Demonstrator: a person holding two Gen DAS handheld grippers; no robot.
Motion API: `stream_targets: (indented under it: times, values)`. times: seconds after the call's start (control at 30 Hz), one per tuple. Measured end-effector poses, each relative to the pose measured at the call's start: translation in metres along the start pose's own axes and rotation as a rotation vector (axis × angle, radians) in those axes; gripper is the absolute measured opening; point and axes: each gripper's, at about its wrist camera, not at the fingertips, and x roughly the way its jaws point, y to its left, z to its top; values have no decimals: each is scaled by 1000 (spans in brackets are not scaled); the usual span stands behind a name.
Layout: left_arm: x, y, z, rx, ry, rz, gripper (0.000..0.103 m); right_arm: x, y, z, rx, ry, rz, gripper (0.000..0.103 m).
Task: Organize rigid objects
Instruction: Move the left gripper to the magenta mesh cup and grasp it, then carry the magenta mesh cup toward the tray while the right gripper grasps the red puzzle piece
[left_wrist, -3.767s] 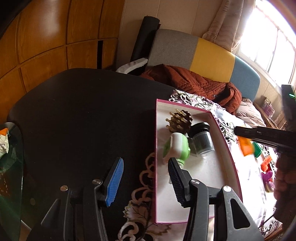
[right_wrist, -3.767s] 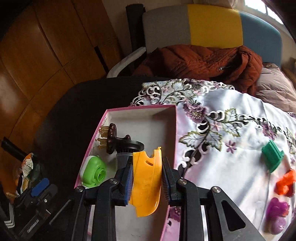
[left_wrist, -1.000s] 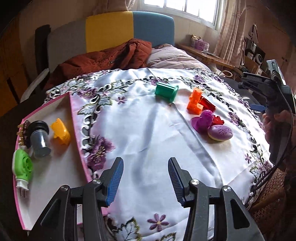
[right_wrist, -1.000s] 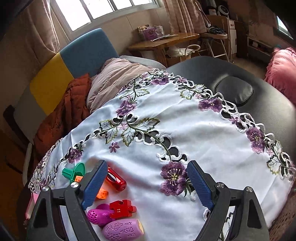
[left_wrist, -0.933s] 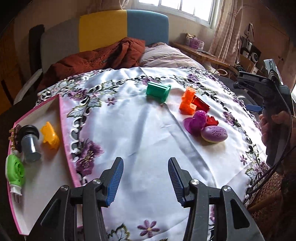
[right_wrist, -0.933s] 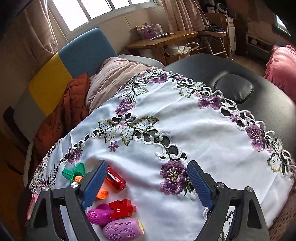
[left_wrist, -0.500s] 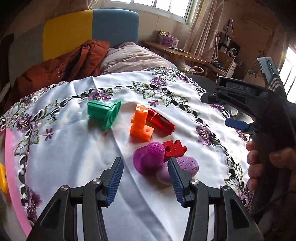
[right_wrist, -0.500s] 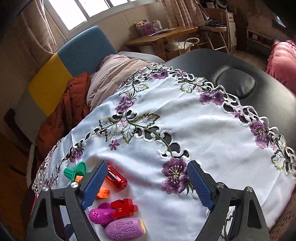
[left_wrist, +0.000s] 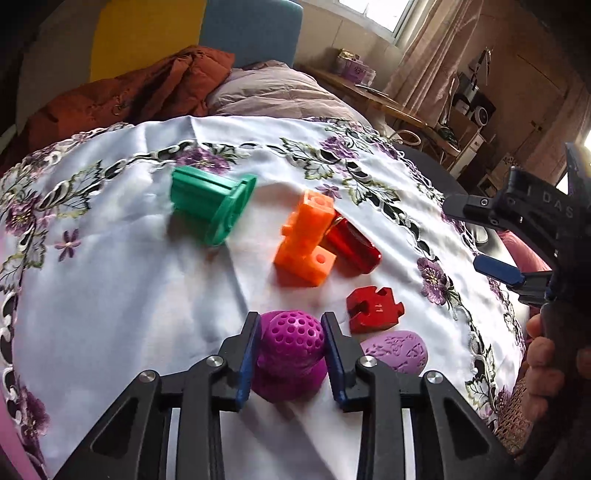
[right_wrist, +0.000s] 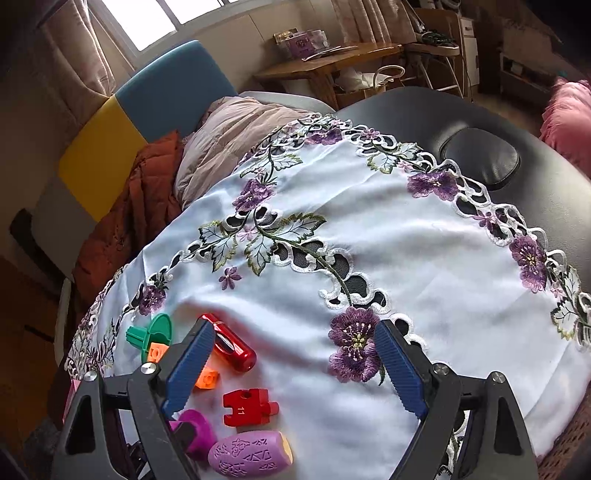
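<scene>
**A:** Purple perforated toy (left_wrist: 291, 334), left wrist view: sitting on the white embroidered cloth (left_wrist: 129, 295), front of the cluster. Left gripper (left_wrist: 290, 354) jaws have just been closing and are now clamped on its domed head, one pad on each side. Flared base below the pads is on the cloth, as far as I can tell.

**B:** Handling?

**A:** Looks like hard printed plastic, so likely light and stiff. The dome is round, so it could squirt out or rotate if the pads sit off its widest line. The holes should add some bite. Neighbours are close: red puzzle piece (left_wrist: 373, 309) and lilac patterned egg (left_wrist: 395, 350) just beside on the right, orange block (left_wrist: 306, 240), red cylinder (left_wrist: 352, 243) and green spool (left_wrist: 210, 201) further back.

**B:** Right wrist view?

**A:** Right gripper (right_wrist: 293, 365) jaws wide apart, nothing between them, hovering over the cloth. The toy (right_wrist: 197, 430) is at the lower left edge, mostly hidden behind the near finger. The left pads aren't clearly readable there.
</scene>
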Motion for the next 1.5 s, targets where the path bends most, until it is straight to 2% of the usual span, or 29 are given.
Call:
stream_targets:
  times: [0.23, 0.33, 0.43, 0.6, 0.9, 0.93, 0.97, 1.0, 1.07, 1.5]
  values:
    - [-43, 35, -39, 6, -61, 141, 32, 20, 22, -14, -128, 115, 26, 89]
    - [-55, 41, -53, -1, -65, 154, 31, 26, 34, -21, -201, 146, 21, 88]
    - [-63, 44, -62, -9, -71, 155, 31, 33, 42, -29, -259, 191, 24, 82]
    - [-66, 43, -69, -7, -87, 173, 32, 44, 53, -41, -353, 244, -18, 78]
    - [-68, 45, -74, -25, -105, 174, 32, 54, 61, -50, -432, 266, -68, 77]
    - [-68, 45, -74, -27, -105, 172, 32, 56, 63, -51, -445, 272, -70, 73]
    - [-68, 46, -74, -29, -107, 172, 32, 58, 65, -54, -464, 280, -72, 58]
    - [-68, 46, -74, -29, -108, 172, 32, 60, 68, -57, -498, 279, -85, 49]
    - [-68, 45, -75, -26, -111, 175, 32, 58, 73, -61, -554, 255, -113, 49]
    - [-83, 44, -76, -21, -130, 222, 32, 61, 72, -62, -560, 257, -103, 50]
